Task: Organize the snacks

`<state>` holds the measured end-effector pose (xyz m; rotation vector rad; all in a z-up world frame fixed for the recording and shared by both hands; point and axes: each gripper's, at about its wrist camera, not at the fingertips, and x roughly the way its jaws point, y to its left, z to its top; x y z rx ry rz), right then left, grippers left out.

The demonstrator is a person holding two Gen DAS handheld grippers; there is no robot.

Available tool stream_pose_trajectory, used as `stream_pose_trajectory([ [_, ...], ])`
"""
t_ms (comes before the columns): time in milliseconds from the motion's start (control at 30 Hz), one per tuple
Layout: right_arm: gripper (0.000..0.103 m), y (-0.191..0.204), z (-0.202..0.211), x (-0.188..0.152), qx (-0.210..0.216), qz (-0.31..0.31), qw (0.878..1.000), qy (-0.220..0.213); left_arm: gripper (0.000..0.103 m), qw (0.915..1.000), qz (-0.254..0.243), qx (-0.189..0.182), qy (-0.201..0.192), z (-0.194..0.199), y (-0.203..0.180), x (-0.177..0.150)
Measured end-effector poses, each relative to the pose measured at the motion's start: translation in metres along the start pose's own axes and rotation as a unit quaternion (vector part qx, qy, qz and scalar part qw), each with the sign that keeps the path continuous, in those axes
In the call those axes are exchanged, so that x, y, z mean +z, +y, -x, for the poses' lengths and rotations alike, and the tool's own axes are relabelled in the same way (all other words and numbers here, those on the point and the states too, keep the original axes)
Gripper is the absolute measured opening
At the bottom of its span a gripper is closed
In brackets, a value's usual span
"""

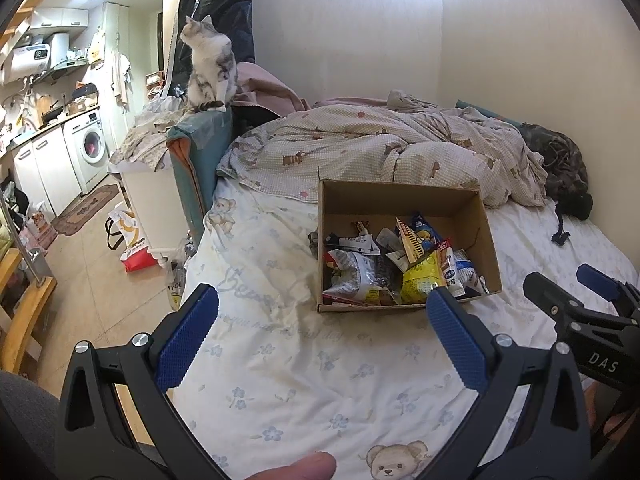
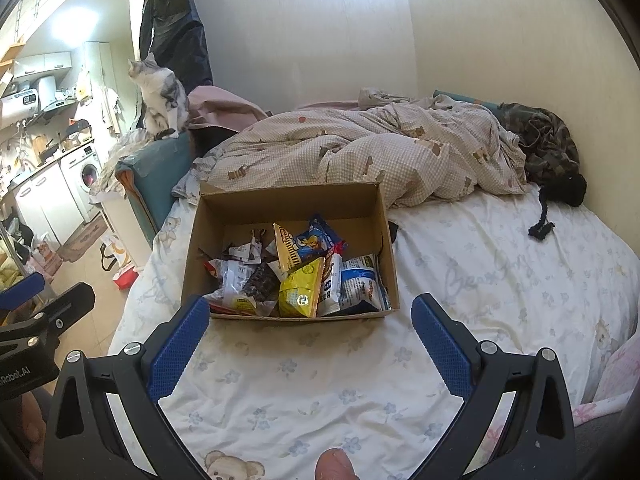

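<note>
The bed (image 2: 500, 280), under a pale floral sheet with teddy bear prints, fills most of both views, and a rumpled checked duvet (image 2: 360, 152) lies heaped across its far side from 11 to 2 o'clock. A cardboard box (image 2: 288, 200) sits open on the sheet just this side of the duvet, at 12 o'clock in the right wrist view and 1 o'clock in the left. The snacks (image 2: 304, 276) lie jumbled inside it, crowded toward the near wall: a yellow packet (image 2: 298, 294) at the front, a blue and white packet (image 2: 362, 280) just to its right, a blue cartoon packet (image 2: 310, 242) behind them. A grey and white cat (image 2: 162, 98) sits upright on a teal cushion edge at 10 o'clock, well apart from the box. The left gripper (image 1: 320, 304) hangs wide open over the sheet, holding nothing, its right finger overlapping the box's near corner. The right gripper (image 2: 310, 316) is likewise spread wide and empty, both blue pads (image 2: 176, 344) flanking the box's near wall
</note>
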<state>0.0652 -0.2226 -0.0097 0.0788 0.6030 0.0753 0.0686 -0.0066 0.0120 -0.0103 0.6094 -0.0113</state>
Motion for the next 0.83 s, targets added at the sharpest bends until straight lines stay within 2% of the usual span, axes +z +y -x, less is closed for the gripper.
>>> stream_pose_trajectory([
  [600,0.103,-0.004,0.002,0.0,-0.003,-0.014,1.0,-0.003,0.103,0.9999,0.006,0.007,0.005,-0.005,0.006,0.0],
  [833,0.103,-0.006,0.001,-0.001,-0.006,-0.019,1.0,0.001,0.103,0.9997,0.02,-0.004,0.013,-0.011,0.009,-0.004],
])
